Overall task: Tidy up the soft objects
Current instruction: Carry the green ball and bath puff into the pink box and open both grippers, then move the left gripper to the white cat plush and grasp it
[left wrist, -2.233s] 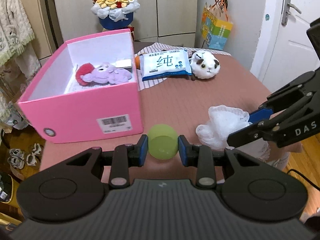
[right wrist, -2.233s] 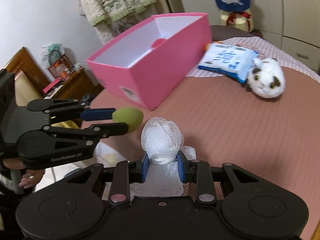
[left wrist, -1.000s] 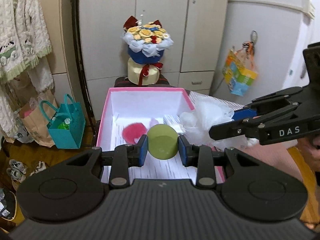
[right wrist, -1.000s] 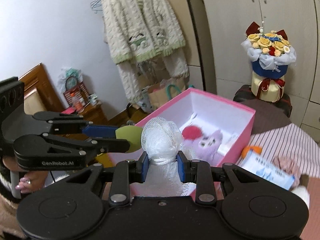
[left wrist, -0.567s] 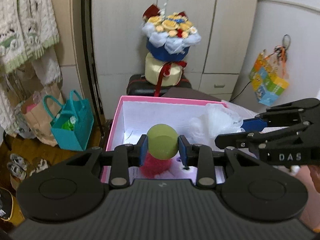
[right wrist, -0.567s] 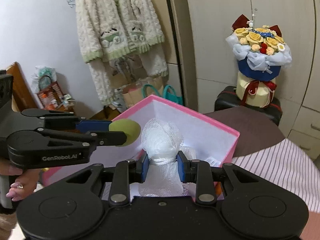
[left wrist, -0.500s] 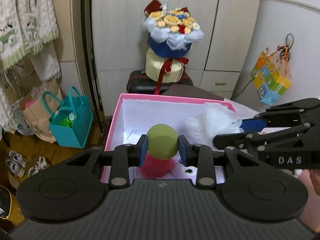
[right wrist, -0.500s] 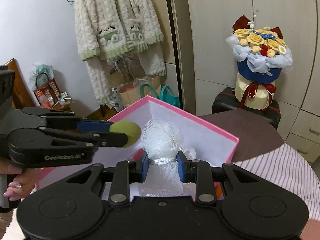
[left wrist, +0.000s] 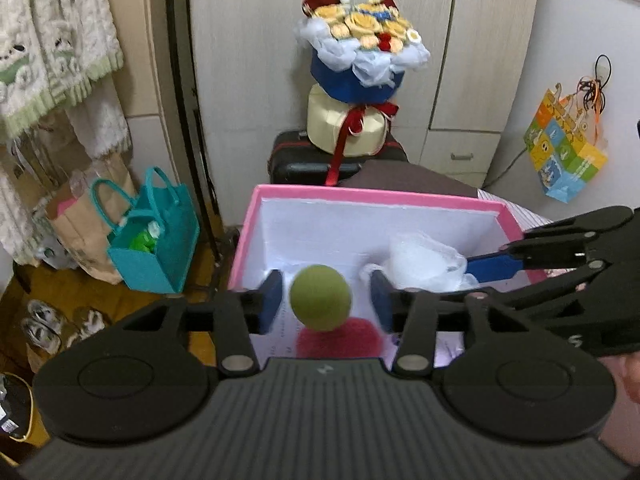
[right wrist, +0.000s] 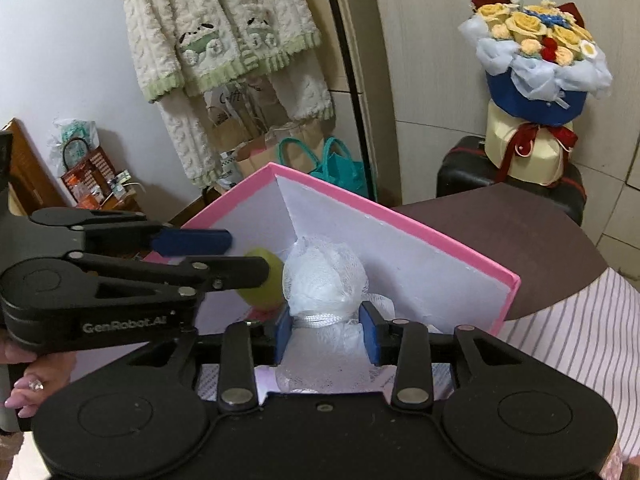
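Both claws were over the pink box (left wrist: 372,197). The left claw (left wrist: 325,304) had just been opening, pads clear of the green ball (left wrist: 320,297) between them. The right claw (right wrist: 325,334) had been opening too, white mesh pouf (right wrist: 324,276) sitting loose between its pads.

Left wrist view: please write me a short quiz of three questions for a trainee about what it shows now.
1. True or false: the pads of the left gripper press on the ball.
2. The ball is over: A) the pink box B) the teal bag C) the suitcase.
3. What stands on the suitcase?

Key
1. False: a gap shows on each side; the jaws have just been opening.
2. A
3. The bouquet
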The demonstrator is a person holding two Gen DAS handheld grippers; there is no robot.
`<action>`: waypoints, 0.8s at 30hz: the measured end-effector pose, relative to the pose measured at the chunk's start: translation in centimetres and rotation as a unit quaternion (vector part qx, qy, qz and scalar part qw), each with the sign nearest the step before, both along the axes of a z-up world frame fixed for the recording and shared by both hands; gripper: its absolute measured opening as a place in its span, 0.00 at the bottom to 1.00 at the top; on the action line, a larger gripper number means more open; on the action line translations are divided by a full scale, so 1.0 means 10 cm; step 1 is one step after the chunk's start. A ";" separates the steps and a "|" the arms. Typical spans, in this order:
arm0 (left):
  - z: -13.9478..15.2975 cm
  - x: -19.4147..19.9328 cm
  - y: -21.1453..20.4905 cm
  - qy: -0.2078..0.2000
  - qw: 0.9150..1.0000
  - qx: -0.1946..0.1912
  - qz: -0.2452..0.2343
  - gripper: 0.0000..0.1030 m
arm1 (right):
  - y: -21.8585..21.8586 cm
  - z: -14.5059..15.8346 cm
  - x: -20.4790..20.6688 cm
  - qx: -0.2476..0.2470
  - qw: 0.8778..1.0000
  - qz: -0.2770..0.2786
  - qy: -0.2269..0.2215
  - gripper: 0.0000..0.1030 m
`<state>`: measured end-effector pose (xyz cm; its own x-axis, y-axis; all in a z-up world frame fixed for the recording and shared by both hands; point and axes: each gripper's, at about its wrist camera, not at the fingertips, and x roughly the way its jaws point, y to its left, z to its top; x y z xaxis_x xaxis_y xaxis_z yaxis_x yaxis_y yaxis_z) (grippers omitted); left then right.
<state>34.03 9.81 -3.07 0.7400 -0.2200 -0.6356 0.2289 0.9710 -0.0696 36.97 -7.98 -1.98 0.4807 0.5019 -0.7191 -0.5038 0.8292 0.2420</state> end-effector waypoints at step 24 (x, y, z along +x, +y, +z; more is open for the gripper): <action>0.74 -1.77 0.25 -0.037 0.995 0.021 -0.095 0.73 | -0.69 0.75 -1.90 -0.016 0.996 -0.023 -0.082 0.73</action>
<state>16.36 12.27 4.32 0.7330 -0.3346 -0.5922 0.4115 0.9114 -0.0057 18.02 -14.89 5.47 0.6153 0.4545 -0.6440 -0.4953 0.8585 0.1327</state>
